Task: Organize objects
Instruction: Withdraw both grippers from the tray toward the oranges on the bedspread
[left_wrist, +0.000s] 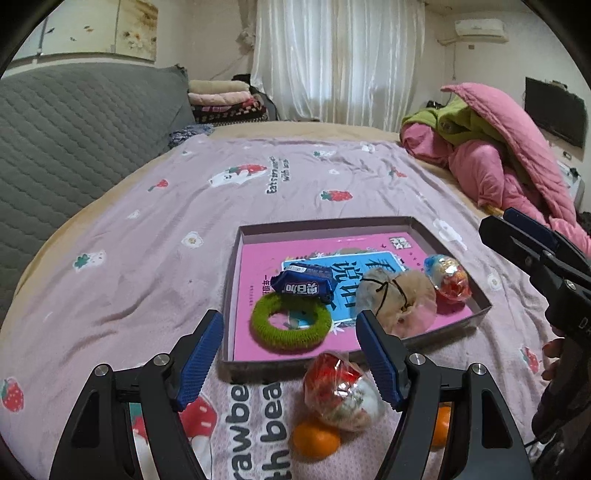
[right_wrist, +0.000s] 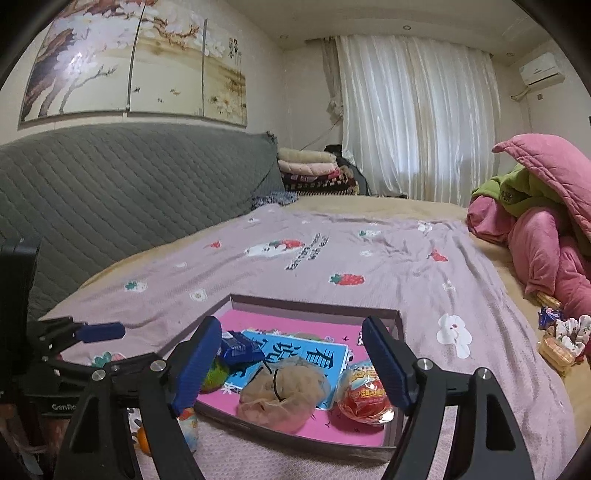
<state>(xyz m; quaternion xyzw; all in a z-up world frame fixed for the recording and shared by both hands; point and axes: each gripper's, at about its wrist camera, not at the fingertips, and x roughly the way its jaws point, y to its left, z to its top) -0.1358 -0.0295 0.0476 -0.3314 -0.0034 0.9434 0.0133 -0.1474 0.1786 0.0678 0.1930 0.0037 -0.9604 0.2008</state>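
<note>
Red-and-clear cellophane marks the wrapped ball (left_wrist: 341, 395), the nearest loose thing to the left tongs (left_wrist: 291, 358), seen from the left wrist. It lies on the bed's pink strawberry blanket (left_wrist: 147, 240), just outside the near wall of the shallow box (left_wrist: 236, 258), below and slightly right of the midpoint between the pads, closer to the right-hand pad. These tongs stand wide with nothing pressed between them. An orange (left_wrist: 316, 439) sits just beneath the ball, touching or nearly so. Beyond the pads, inside the box, lie a green hair ring (left_wrist: 290, 326), a blue snack packet (left_wrist: 304, 284), a beige scrunchie (left_wrist: 397, 301) and a second wrapped ball (left_wrist: 447, 278). The ball is round, so no axis governs the grip; my judgement is that the left tongs need only dip toward it, then lift it over the near wall.

From the right wrist, the right tongs (right_wrist: 291, 362) are also wide and empty, held over the box (right_wrist: 314, 308) with the scrunchie (right_wrist: 284, 387) between and below the pads. The loose ball shows only as a sliver low at left (right_wrist: 190, 424), so the left hand is the nearer one.
</note>
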